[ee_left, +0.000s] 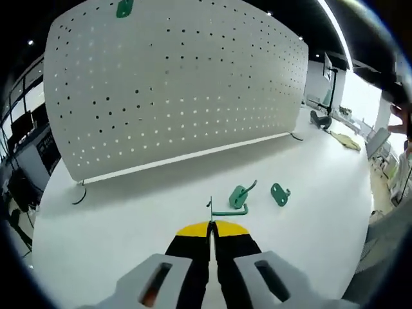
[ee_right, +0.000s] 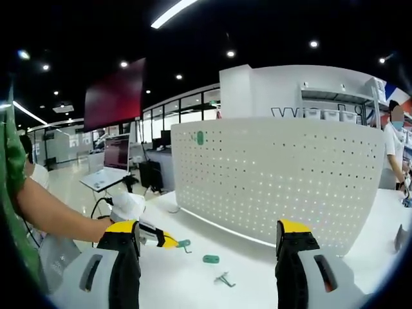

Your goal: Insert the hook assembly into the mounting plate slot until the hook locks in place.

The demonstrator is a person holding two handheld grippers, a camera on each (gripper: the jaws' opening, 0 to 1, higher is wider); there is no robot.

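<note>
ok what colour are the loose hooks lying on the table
Green, a teal shade. The hooks on the white table show best in the left gripper view.

In the left gripper view we lose the top of the pegboard at the frame's edge, cutting the green hook mounted there. Beyond the right tongs, the small hook pieces on the worktop are too tiny for us to tell apart.
</note>
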